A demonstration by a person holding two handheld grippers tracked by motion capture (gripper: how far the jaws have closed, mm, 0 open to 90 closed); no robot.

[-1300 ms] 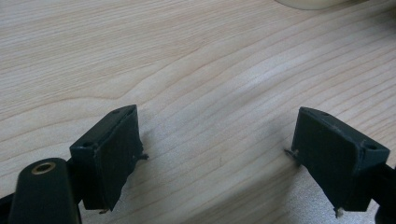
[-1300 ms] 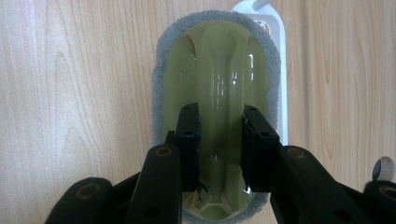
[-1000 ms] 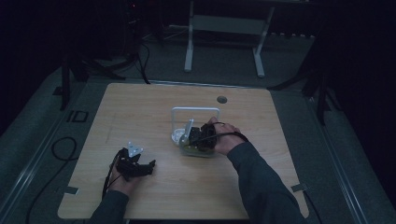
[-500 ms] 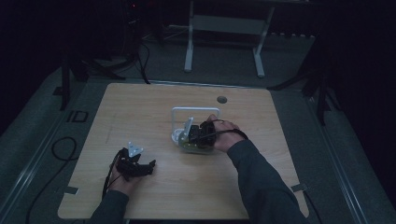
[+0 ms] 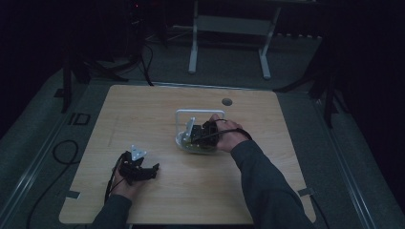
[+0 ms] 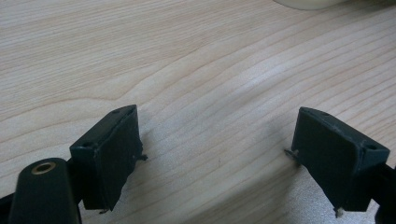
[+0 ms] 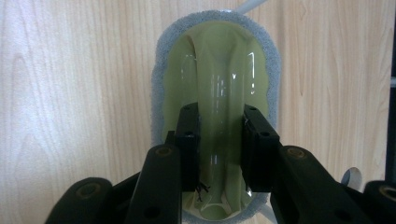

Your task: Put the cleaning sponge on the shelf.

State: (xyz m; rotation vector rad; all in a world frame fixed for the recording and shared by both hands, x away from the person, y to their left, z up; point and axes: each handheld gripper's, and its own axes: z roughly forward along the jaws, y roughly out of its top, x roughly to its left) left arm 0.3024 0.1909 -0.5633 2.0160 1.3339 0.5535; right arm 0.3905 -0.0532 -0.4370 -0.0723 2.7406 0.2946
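An oval scrubber (image 7: 170,93) lies on the wooden table (image 5: 143,109), with a grey sponge rim and a glossy pale green raised grip (image 7: 219,84) along its middle. My right gripper (image 7: 219,140) is shut on that green grip, one jaw on each side. In the high view the right gripper (image 5: 198,138) sits over the scrubber (image 5: 184,141) near the table's middle. My left gripper (image 5: 152,171) rests low at the front left. Its jaws (image 6: 215,149) stand wide open over bare wood, with nothing between them.
A white wire frame (image 5: 193,113) stands right behind the scrubber, and bits of white wire (image 7: 247,4) show at the edges of the right gripper view. A round hole (image 5: 227,101) is in the table's far side. A cable (image 5: 62,152) lies on the floor to the left.
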